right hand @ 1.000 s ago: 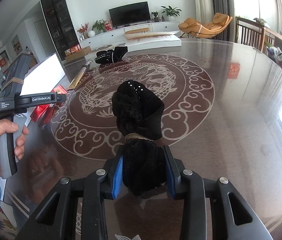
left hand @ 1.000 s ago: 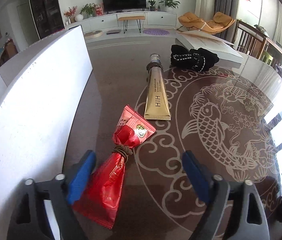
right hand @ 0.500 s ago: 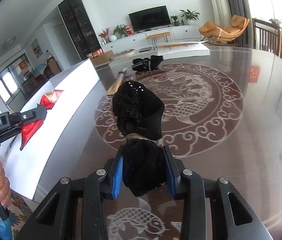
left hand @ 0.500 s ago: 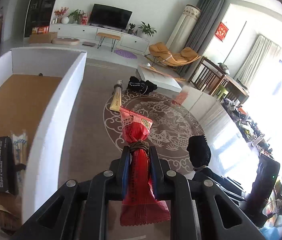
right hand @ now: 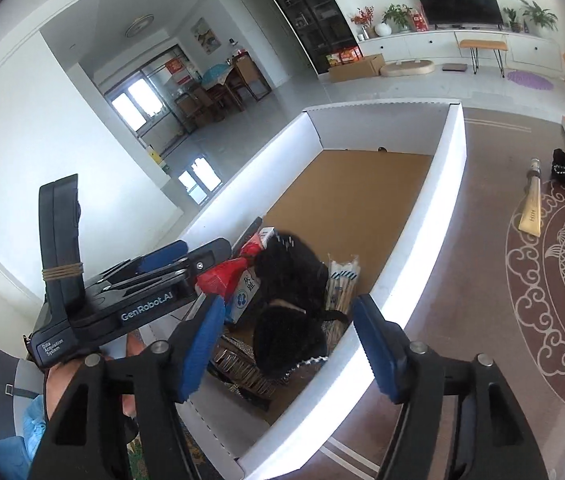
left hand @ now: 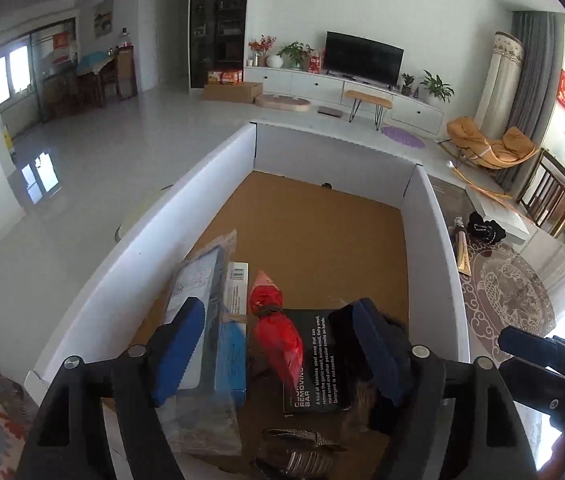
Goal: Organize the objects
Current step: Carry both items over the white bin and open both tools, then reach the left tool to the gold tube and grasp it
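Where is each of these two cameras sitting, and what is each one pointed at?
Left wrist: rides the left gripper, looking down into the white box at the red packet; its open blue pads frame the view.
Right wrist: rides the right gripper, over the box's near wall, facing the black bundle; the person's left hand shows.
Shared: box, red packet, gold tube on the table.

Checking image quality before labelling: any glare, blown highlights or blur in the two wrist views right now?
Left wrist view: heavy fisheye bending of the white box walls, window glare washing out the table at right, red packet slightly soft. Right wrist view: box rim blown white, black cloth bundle motion-smeared, gold tube sharp, dark vignette in corners.
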Demonstrator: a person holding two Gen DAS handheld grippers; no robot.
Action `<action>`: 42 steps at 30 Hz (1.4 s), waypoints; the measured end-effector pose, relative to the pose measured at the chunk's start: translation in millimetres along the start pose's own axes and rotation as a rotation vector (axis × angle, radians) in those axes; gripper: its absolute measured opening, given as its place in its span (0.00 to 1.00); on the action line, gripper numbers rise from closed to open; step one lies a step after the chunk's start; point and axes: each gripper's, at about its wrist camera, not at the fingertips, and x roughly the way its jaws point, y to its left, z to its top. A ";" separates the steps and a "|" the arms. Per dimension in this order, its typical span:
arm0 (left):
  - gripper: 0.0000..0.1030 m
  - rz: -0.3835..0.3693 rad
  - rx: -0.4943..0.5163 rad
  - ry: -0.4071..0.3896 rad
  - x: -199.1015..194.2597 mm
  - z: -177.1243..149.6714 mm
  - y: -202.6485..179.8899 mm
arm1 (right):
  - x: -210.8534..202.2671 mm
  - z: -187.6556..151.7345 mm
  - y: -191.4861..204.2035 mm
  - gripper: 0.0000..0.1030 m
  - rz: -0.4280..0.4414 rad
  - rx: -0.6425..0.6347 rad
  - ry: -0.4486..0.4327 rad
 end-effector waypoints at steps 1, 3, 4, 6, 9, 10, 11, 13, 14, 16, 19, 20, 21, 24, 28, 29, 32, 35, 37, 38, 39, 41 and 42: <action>0.80 -0.002 -0.005 -0.025 -4.8 -1.6 -1.3 | -3.6 -4.1 -3.7 0.69 -0.008 -0.001 -0.020; 0.89 -0.007 0.004 -0.064 -9.7 -7.7 -8.2 | -16.2 -15.6 -17.5 0.80 -0.078 0.000 -0.068; 0.89 -0.019 0.017 -0.077 -12.0 -9.1 -15.9 | -24.2 -22.8 -28.1 0.86 -0.125 0.003 -0.095; 0.89 -0.070 0.061 -0.090 -20.0 -13.1 -38.2 | -42.0 -37.4 -55.0 0.90 -0.237 0.012 -0.143; 0.89 -0.176 0.155 -0.116 -38.6 -21.2 -89.2 | -59.2 -66.5 -109.4 0.91 -0.461 0.031 -0.144; 0.89 -0.222 0.190 -0.120 -44.2 -25.3 -108.7 | -62.7 -78.4 -129.2 0.91 -0.538 0.043 -0.127; 0.90 -0.272 0.225 -0.118 -50.0 -30.2 -128.7 | -67.6 -84.4 -151.7 0.91 -0.603 0.067 -0.107; 0.98 -0.371 0.292 -0.097 -55.1 -40.2 -170.7 | -79.8 -105.4 -185.4 0.91 -0.692 0.121 -0.082; 1.00 -0.412 0.320 -0.089 -55.0 -45.3 -191.3 | -87.4 -113.5 -199.2 0.91 -0.725 0.149 -0.076; 1.00 -0.443 0.367 -0.071 -46.3 -51.7 -231.3 | -100.4 -124.7 -221.4 0.91 -0.770 0.197 -0.081; 1.00 -0.401 0.383 -0.077 -7.5 -46.7 -279.7 | -116.0 -133.3 -236.5 0.91 -0.792 0.245 -0.105; 1.00 -0.357 0.373 -0.087 11.8 -41.9 -290.7 | -119.8 -134.3 -237.7 0.91 -0.788 0.255 -0.111; 1.00 -0.305 0.358 -0.082 34.6 -34.9 -300.0 | -122.0 -135.1 -236.8 0.91 -0.787 0.259 -0.116; 1.00 -0.229 0.274 0.003 111.0 -7.5 -312.3 | -122.6 -137.7 -235.3 0.91 -0.776 0.251 -0.117; 1.00 -0.195 0.253 0.110 198.5 23.2 -326.2 | -120.0 -137.7 -234.6 0.91 -0.765 0.243 -0.108; 1.00 -0.190 0.256 0.134 215.7 28.5 -329.2 | -118.3 -139.3 -232.6 0.91 -0.762 0.244 -0.104; 0.99 -0.190 0.260 0.174 254.5 37.5 -333.5 | -116.1 -138.5 -235.7 0.91 -0.747 0.258 -0.096; 0.94 -0.202 0.234 0.211 277.7 42.9 -334.3 | -116.9 -138.7 -239.3 0.91 -0.730 0.279 -0.097; 0.83 -0.191 0.233 0.213 284.5 43.2 -335.5 | -116.6 -139.1 -239.6 0.91 -0.727 0.281 -0.100; 0.68 -0.190 0.249 0.196 283.3 42.7 -337.5 | -116.2 -139.2 -239.3 0.91 -0.729 0.279 -0.098; 0.52 -0.184 0.269 0.188 281.7 40.9 -339.5 | -115.6 -139.2 -239.5 0.91 -0.731 0.278 -0.095; 0.24 -0.170 0.310 0.171 276.6 35.8 -342.0 | -114.7 -139.2 -238.6 0.91 -0.734 0.275 -0.092; 0.24 -0.160 0.318 0.170 271.9 32.7 -340.4 | -114.4 -139.0 -238.2 0.91 -0.734 0.274 -0.091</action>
